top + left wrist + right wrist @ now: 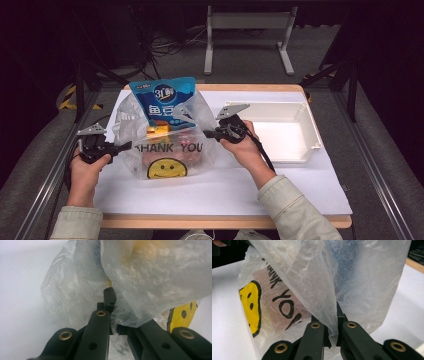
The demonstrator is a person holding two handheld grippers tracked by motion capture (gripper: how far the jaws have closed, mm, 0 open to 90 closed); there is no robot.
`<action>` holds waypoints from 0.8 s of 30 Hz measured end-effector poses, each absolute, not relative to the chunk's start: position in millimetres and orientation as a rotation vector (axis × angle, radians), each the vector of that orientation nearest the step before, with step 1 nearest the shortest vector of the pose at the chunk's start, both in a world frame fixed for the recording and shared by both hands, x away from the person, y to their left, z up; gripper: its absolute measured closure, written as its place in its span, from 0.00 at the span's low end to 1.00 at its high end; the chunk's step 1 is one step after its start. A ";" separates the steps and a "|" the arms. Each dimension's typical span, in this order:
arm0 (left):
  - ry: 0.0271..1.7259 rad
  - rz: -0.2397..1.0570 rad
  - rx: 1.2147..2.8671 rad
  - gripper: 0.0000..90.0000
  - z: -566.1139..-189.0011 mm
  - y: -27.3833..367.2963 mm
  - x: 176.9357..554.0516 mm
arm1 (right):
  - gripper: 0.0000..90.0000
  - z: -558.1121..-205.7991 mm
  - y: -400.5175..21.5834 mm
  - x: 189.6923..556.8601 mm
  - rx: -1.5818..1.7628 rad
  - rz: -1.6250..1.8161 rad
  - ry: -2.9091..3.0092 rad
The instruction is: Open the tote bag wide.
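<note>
From above, a clear plastic bag [167, 145] printed with "THANK YOU" and a yellow smiley stands near the middle of the white table [225, 185], with a blue snack packet [165, 102] sticking up out of its mouth. The left gripper [122, 146] meets the bag's left edge and the right gripper [209, 133] its right edge, each held in one of the person's hands. A white tray [310, 135] sits just to the right of the right hand. The high view is too far off to show the jaws — the gripper views settle that. In the left gripper view the black jaws are closed tight on a crumpled fold of the bag [82, 290], film bunched around their tips, and a scrap of the yellow smiley [182, 315] peeks in at the right. In the right gripper view the jaws are likewise pinched on a hanging sheet of the bag [312, 285], which runs down between them — beyond it the smiley and the lettering show sideways.
</note>
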State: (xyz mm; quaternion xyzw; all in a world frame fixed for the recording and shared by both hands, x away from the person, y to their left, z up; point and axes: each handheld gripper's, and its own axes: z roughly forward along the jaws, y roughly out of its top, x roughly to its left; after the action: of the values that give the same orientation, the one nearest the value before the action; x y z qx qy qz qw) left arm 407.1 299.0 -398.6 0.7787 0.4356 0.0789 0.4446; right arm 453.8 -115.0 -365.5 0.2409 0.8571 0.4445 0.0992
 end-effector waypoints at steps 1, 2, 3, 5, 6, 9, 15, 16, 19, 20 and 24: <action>1.080 0.183 1.934 0.99 -400.2 298.9 406.3 | 1.00 -366.6 -115.5 453.4 0.714 1.312 2.538; 1.083 0.172 1.942 0.99 -401.6 299.0 405.5 | 1.00 -368.2 -116.0 452.7 0.721 1.311 2.544; 1.088 0.165 1.946 0.99 -403.1 299.0 404.2 | 1.00 -369.9 -116.4 452.1 0.721 1.309 2.550; 1.087 0.142 1.947 0.99 -404.3 299.3 402.8 | 1.00 -373.4 -118.0 449.2 0.730 1.301 2.564; 1.079 0.138 1.959 0.99 -404.7 299.7 402.4 | 1.00 -374.4 -118.6 448.3 0.731 1.304 2.567; 1.081 0.116 1.984 0.99 -407.5 300.1 401.5 | 1.00 -378.9 -120.9 444.8 0.740 1.300 2.581; 1.106 0.070 2.022 0.99 -416.8 298.0 403.7 | 1.00 -387.2 -120.6 443.3 0.755 1.266 2.612; 1.112 0.062 2.018 0.99 -417.8 297.9 404.1 | 1.00 -387.0 -120.3 443.0 0.755 1.262 2.614; 1.124 0.056 2.047 0.97 -419.4 298.2 405.0 | 1.00 -387.1 -118.0 441.5 0.757 1.218 2.627; 1.126 0.065 2.045 0.95 -418.7 298.5 404.3 | 1.00 -387.2 -117.2 440.7 0.760 1.198 2.629; 1.097 0.099 2.021 0.72 -411.9 301.7 401.5 | 1.00 -387.1 -116.9 438.9 0.756 1.180 2.627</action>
State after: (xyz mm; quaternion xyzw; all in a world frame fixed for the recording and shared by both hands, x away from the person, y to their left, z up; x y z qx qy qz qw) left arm 401.5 301.7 -411.9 0.8017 0.4352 0.0392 0.4078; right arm 438.9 -116.9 -387.1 0.2530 0.8793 0.3951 0.0819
